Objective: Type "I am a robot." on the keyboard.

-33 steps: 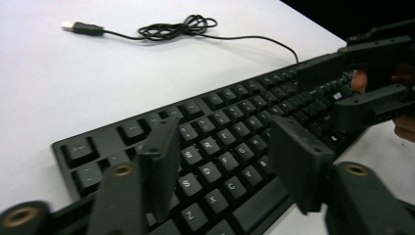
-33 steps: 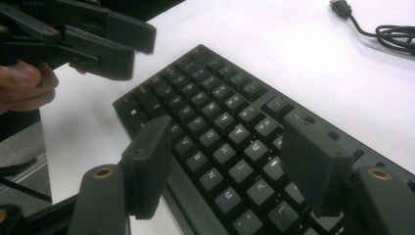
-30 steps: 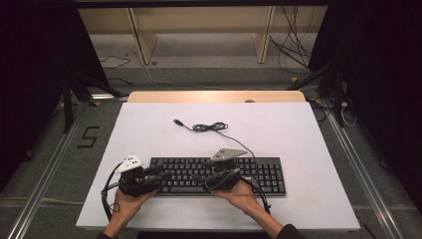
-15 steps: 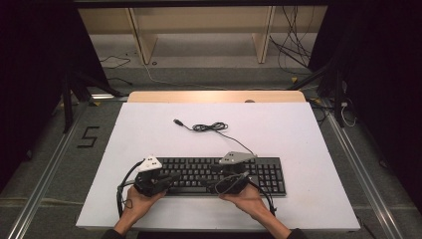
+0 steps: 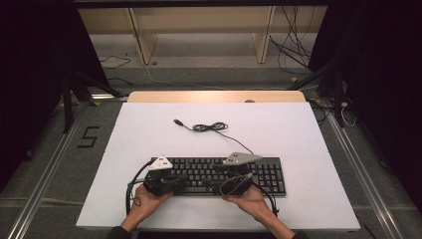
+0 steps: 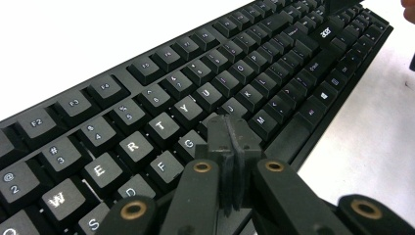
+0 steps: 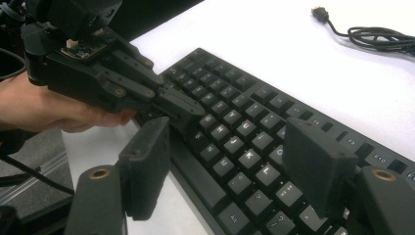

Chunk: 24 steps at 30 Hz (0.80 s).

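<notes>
left gripper view: left gripper (image 6: 230,139) jaws have just closed empty, tips over the keyboard (image 6: 205,93) home row, ready to press; right gripper (image 7: 235,161) jaws stand open.

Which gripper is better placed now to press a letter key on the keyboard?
Left. The left gripper is shut into one narrow tip just above the keyboard, near G. The right gripper stands open, spanning several keys.

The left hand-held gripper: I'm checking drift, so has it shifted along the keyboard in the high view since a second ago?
Yes. The left hand-held gripper has moved rightward, from beside the keyboard's left end to over its left keys, jaws shut.
</notes>
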### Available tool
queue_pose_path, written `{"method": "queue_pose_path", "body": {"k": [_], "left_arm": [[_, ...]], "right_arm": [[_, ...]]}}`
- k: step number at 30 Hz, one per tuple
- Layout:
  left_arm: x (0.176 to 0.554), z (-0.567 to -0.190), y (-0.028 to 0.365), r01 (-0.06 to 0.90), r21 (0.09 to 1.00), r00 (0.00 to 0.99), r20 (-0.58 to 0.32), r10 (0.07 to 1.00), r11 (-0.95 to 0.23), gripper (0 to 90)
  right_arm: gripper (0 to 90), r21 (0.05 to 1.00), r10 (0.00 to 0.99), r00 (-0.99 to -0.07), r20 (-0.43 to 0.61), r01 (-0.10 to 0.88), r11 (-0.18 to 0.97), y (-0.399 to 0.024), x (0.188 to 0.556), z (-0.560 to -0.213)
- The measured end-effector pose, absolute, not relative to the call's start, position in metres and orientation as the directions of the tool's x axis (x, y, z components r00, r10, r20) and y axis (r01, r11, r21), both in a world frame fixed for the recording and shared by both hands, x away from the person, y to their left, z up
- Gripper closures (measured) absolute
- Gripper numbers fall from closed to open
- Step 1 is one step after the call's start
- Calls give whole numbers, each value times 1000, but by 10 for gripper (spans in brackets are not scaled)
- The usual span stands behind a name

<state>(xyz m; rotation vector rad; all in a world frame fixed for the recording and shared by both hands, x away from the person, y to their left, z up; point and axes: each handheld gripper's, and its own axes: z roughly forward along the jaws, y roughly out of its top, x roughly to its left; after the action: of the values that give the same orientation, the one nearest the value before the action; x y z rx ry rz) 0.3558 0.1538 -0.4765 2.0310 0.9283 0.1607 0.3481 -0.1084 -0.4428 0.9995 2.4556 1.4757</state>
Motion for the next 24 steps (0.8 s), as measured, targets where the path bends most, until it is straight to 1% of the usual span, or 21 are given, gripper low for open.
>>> {"method": "queue_pose_path", "body": {"k": [15, 20, 24], "left_arm": [[359, -484, 148, 567, 740, 713, -220, 665, -362, 889], [361, -486, 149, 583, 735, 708, -249, 661, -347, 892], [358, -484, 147, 569, 737, 712, -220, 667, -365, 891]], "right_arm": [[356, 816, 581, -778, 238, 485, 315, -107, 347, -444], [357, 816, 580, -780, 236, 483, 317, -107, 347, -444], [357, 815, 580, -780, 236, 484, 319, -106, 347, -445]]}}
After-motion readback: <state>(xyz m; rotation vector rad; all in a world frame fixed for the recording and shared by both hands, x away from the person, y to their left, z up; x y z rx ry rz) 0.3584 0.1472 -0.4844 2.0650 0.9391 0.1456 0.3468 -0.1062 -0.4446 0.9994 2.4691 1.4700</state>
